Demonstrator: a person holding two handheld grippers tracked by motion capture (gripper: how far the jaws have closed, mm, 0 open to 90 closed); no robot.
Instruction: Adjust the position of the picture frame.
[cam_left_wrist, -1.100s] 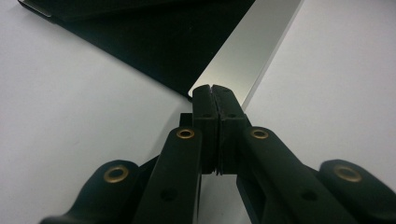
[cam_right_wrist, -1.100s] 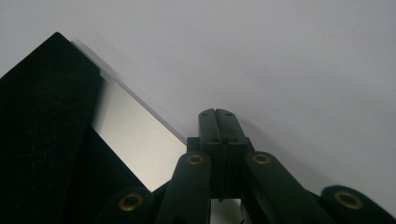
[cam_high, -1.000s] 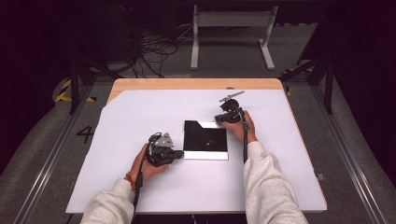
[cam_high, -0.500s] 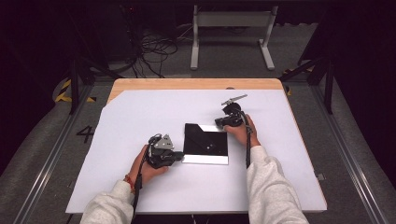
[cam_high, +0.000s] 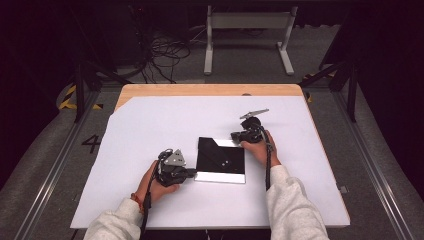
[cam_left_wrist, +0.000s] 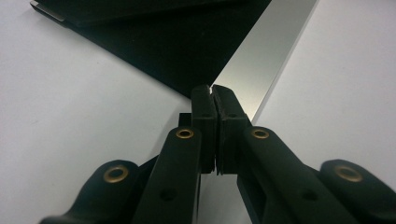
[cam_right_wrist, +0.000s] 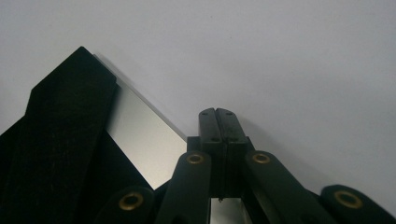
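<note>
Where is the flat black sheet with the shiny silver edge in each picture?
High view: the flat black sheet with the silver edge lies mid-table, between both hands.
Left gripper view: it fills the top, above the shut tongs.
Right gripper view: it sits lower left.
Shared landmark: the white table cover.

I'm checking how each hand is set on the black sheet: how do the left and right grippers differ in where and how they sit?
The left gripper sits at the black sheet's near left corner, by its silvery near strip; the right gripper sits at the far right corner, where a silvery notch shows. The left gripper's tips lie at the sheet's corner; the right gripper's tips lie on the white table cover beside it. Both have their jaws shut.
</note>
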